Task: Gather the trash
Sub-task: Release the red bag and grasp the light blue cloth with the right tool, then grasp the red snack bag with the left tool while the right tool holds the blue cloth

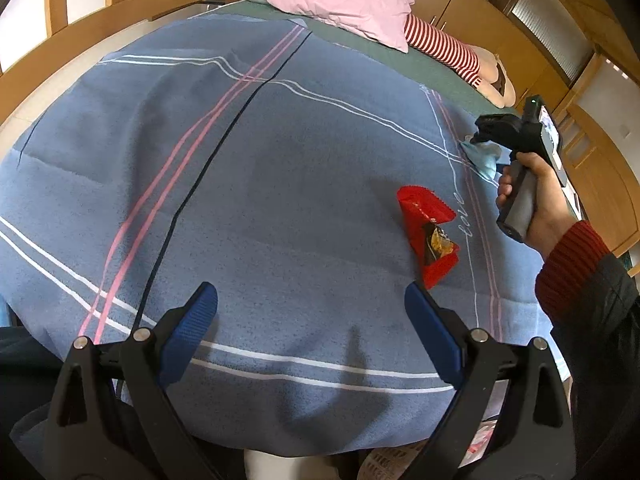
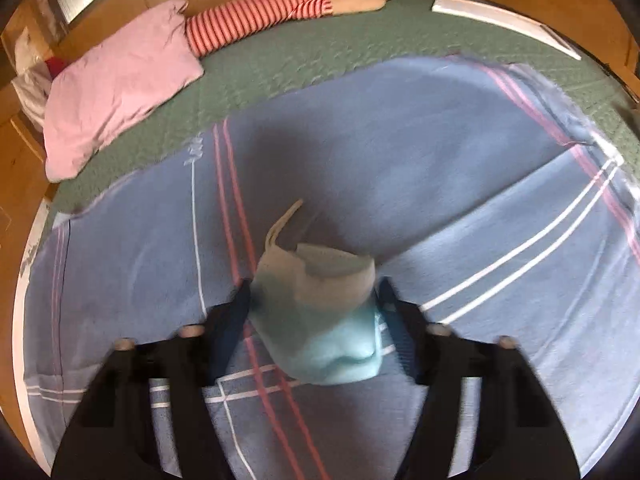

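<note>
Two pieces of trash in sight on the blue striped blanket (image 1: 280, 184), neither collected yet

- Pale blue face mask (image 2: 320, 320): lying crumpled on the blanket, near its right edge by the pink stripes, white strap curling up on the far side. Seen from the right wrist between the fingers of the right gripper (image 2: 314, 300), one on each side and apparently touching or just beside the fabric; jaws narrowed around it, but hard to say through the motion blur whether actually pinched or lifted. Same mask (image 1: 482, 158) seen from the left wrist under the tip of that gripper (image 1: 486, 128), held in the right hand (image 1: 536, 192)

- Red snack wrapper (image 1: 430, 232): flat on the blanket, right of centre, just beyond the right fingertip of the left gripper (image 1: 310, 304), untouched. Left gripper spread wide, holding nothing, hovering over bare blanket at the near edge

No bin or bag clearly identifiable; something pale and meshed at the near bottom edge, too cut off to name

Judged early in the task: first pickup under way at best, wrapper left, then both to be dropped somewhere not shown

Pink pillow (image 1: 340, 0) and striped plush doll (image 1: 444, 46) on the far side, not trash
</note>
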Available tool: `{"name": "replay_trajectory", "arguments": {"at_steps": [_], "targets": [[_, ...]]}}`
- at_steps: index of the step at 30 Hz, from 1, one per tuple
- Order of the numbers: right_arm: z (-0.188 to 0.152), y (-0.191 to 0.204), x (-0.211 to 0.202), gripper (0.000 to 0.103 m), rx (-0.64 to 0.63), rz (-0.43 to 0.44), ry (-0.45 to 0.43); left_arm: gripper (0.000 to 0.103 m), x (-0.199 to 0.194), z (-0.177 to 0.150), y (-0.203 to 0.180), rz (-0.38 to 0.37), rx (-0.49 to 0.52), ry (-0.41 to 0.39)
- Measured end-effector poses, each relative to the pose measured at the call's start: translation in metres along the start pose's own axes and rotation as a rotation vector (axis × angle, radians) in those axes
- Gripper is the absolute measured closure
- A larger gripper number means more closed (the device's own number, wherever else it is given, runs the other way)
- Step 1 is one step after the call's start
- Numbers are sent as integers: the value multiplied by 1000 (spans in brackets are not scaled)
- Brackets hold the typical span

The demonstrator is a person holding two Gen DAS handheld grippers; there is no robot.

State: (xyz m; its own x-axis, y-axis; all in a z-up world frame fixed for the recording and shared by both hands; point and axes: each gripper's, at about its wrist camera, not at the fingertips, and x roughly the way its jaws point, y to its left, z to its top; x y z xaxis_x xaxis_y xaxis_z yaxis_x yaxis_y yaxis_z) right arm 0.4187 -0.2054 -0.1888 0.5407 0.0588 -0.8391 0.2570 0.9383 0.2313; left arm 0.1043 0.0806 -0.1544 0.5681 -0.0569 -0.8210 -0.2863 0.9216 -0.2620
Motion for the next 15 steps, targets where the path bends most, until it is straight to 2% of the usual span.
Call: {"name": "replay_trajectory", "arguments": {"at_steps": [1, 3, 7, 12, 14, 15], "targets": [[0, 4, 2, 71, -15, 4, 5, 9, 1, 1, 1, -1, -6, 4], [-3, 9, -1, 84, -47, 33, 12, 9, 3, 2, 2, 1, -18, 9], [-25, 17, -22, 85, -124, 131, 40, 9, 3, 2, 1, 9, -22, 1], [-82, 25, -59, 85, -282, 201, 116, 9, 2, 3, 2, 9, -21, -10], [-102, 23, -89, 85, -344, 221, 92, 9, 1, 3, 7, 3, -37, -13], [-108, 21, -102, 85, -364, 225, 76, 9, 2, 6, 10, -23, -56, -3]]}}
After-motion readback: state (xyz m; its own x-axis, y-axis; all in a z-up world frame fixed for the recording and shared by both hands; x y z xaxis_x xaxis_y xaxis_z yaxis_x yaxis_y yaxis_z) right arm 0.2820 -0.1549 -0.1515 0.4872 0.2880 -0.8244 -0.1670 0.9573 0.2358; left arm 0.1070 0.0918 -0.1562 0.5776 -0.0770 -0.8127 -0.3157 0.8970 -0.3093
